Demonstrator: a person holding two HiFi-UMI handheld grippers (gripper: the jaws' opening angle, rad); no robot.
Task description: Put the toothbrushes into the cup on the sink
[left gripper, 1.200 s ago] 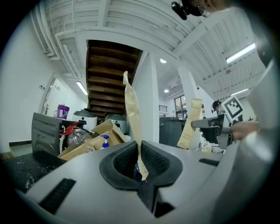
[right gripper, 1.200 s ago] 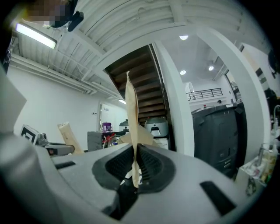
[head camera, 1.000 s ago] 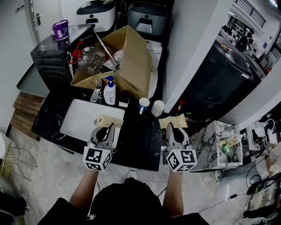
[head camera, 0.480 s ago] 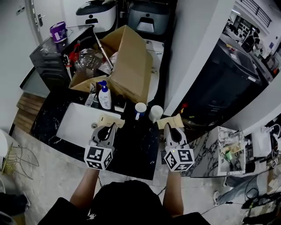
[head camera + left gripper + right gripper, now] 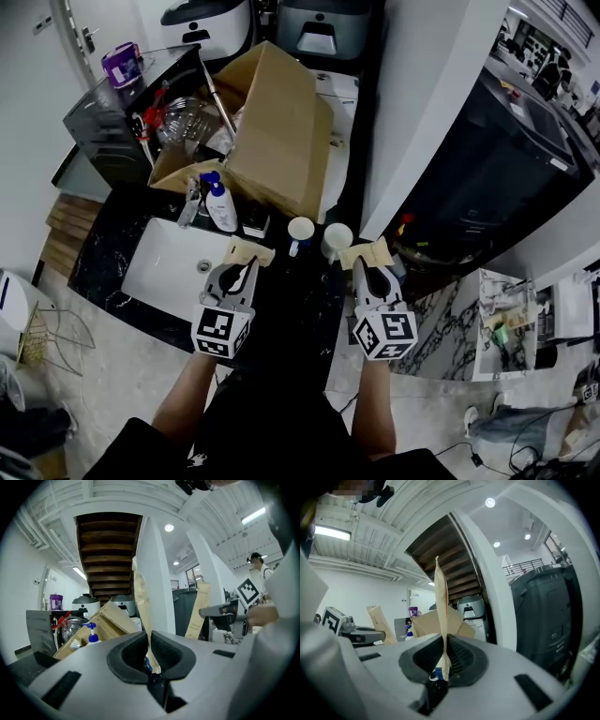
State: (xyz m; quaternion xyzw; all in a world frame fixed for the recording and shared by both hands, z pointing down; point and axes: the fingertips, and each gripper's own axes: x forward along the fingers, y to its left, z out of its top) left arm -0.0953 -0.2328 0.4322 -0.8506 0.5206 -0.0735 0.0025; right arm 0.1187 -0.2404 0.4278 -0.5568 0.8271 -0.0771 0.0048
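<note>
The left gripper's jaws are clenched on a thin paper toothbrush pack, and the right gripper's jaws pinch a second pack the same way. Each pack stands on end out of its jaws, long axis roughly upright, the left one leaning a little.

Just ahead of the jaws, in the gap between the two grippers, two white cups sit on the dark bench. The right cup is close beside the right jaws' tip. The left cup is nearer the middle, a bit farther from the left jaws. I'd judge the right hand the better placed.

Which cup is meant I cannot tell. The brushes themselves are hidden inside the paper, and neither gripper view clearly shows a cup. Out left of the left jaws lies the white sink.
</note>
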